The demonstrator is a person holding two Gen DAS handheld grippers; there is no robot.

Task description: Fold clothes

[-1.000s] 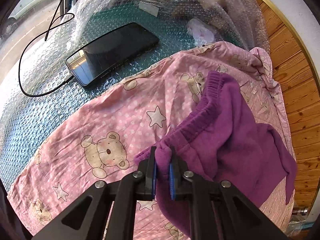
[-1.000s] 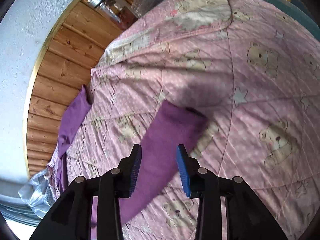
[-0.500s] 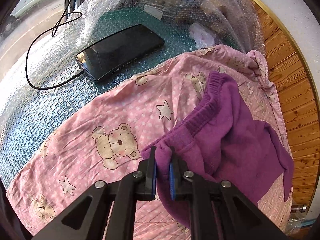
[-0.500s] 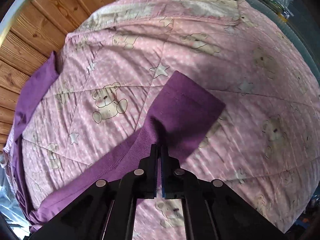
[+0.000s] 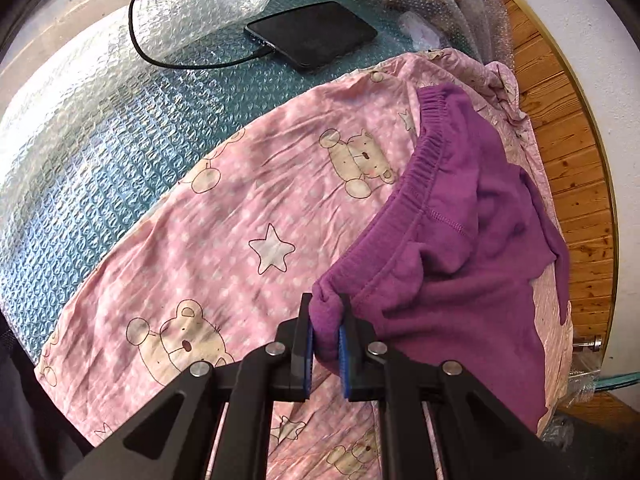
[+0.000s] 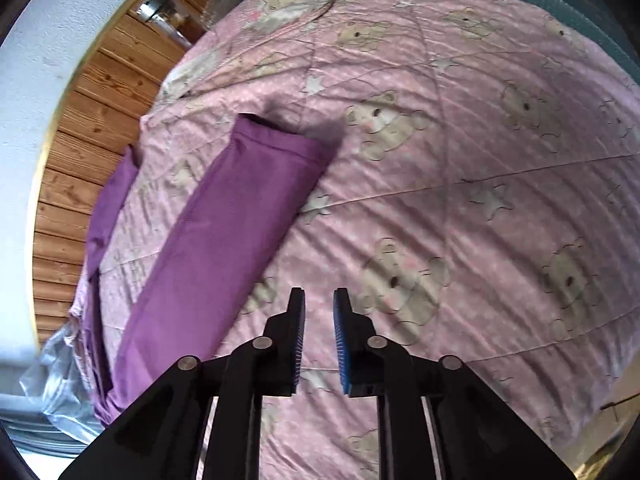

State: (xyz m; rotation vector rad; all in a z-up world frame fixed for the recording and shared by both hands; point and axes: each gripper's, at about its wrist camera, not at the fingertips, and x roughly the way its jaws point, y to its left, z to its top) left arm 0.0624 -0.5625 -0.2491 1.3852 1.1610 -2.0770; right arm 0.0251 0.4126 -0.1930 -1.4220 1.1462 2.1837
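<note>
Purple sweatpants (image 5: 460, 248) lie on a pink quilt with bears and stars (image 5: 224, 240). My left gripper (image 5: 325, 332) is shut on a bunched corner of their elastic waistband, which curves away up and right. In the right wrist view one purple pant leg (image 6: 224, 216) lies flat and stretched out on the quilt (image 6: 460, 184), its cuff at the far end. My right gripper (image 6: 319, 320) hovers open just right of that leg, nothing between its blue pads. A second strip of purple cloth (image 6: 110, 204) hangs over the quilt's left edge.
A black tablet (image 5: 316, 34) with a black cable (image 5: 160, 52) lies on bubble wrap (image 5: 80, 128) beyond the quilt. Wooden wall boards (image 5: 576, 168) border the quilt's right side in the left view. A metal fitting (image 6: 160, 12) sits at the wood panelling.
My right gripper shut on the pant leg half a second ago, then let go; it is open now, right of the leg. The left gripper kept hold of the waistband.
</note>
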